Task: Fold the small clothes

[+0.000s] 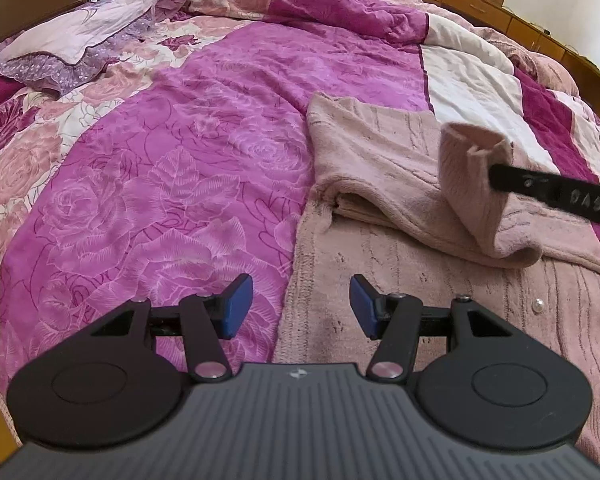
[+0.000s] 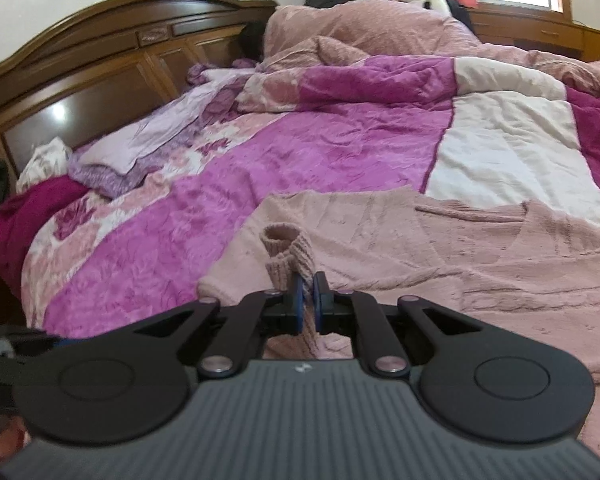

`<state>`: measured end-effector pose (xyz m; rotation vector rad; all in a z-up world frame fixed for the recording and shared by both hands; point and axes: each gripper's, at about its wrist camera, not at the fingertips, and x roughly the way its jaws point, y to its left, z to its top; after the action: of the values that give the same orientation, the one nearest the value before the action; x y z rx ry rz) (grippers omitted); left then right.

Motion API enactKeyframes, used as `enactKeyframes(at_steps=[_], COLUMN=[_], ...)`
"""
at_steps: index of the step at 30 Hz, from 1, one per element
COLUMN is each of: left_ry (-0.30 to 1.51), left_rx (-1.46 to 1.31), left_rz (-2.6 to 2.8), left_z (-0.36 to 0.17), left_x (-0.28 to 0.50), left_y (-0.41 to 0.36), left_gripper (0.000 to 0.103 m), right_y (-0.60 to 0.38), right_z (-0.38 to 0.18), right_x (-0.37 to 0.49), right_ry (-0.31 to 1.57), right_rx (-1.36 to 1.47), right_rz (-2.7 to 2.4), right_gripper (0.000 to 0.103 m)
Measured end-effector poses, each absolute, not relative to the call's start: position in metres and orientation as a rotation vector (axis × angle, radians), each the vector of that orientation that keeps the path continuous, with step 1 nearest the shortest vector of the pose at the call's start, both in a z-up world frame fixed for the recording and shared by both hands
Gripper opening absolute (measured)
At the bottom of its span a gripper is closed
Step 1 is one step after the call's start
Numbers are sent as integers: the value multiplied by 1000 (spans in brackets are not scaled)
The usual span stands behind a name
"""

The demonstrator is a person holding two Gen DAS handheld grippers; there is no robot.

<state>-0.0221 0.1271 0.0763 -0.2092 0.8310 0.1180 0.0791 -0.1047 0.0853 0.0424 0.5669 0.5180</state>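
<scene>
A pale pink knitted cardigan [image 1: 380,160] with a pearl button [image 1: 538,303] lies on the bed, partly folded. My right gripper [image 2: 308,300] is shut on the ribbed sleeve cuff [image 2: 286,248], which stands up above its blue pads, lifted off the cardigan body [image 2: 480,248]. In the left wrist view the right gripper [image 1: 496,176] reaches in from the right edge with the raised cuff [image 1: 470,156] in its tip. My left gripper [image 1: 301,306] hangs open above the cardigan's left edge, with nothing between its blue pads [image 1: 236,306].
The bed is covered by a purple and pink floral quilt [image 1: 180,160] with a white panel [image 2: 512,156]. A lilac pillow [image 2: 140,144] and the wooden headboard [image 2: 100,60] lie at the far left. A heaped pink blanket [image 2: 380,28] and wooden cabinets [image 1: 480,4] stand behind.
</scene>
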Motion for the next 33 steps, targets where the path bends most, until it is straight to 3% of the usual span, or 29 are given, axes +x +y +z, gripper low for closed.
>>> enactKeyframes(at_steps=[16, 23, 29, 33], left_ry=[815, 803, 797, 771], left_rx=[-197, -176, -147, -127], left_rz=[90, 73, 59, 47], left_z=[81, 86, 88, 91], left_x=[-12, 1, 22, 42], left_y=[118, 105, 90, 80], left_gripper=[62, 62, 62, 62], right_y=[-214, -274, -312, -322], right_z=[115, 87, 35, 25], right_x=[104, 104, 101, 95], right_ry=[468, 496, 632, 684], right_rx=[135, 206, 304, 318], right_rz=[266, 131, 113, 125], right_gripper=[7, 7, 8, 13])
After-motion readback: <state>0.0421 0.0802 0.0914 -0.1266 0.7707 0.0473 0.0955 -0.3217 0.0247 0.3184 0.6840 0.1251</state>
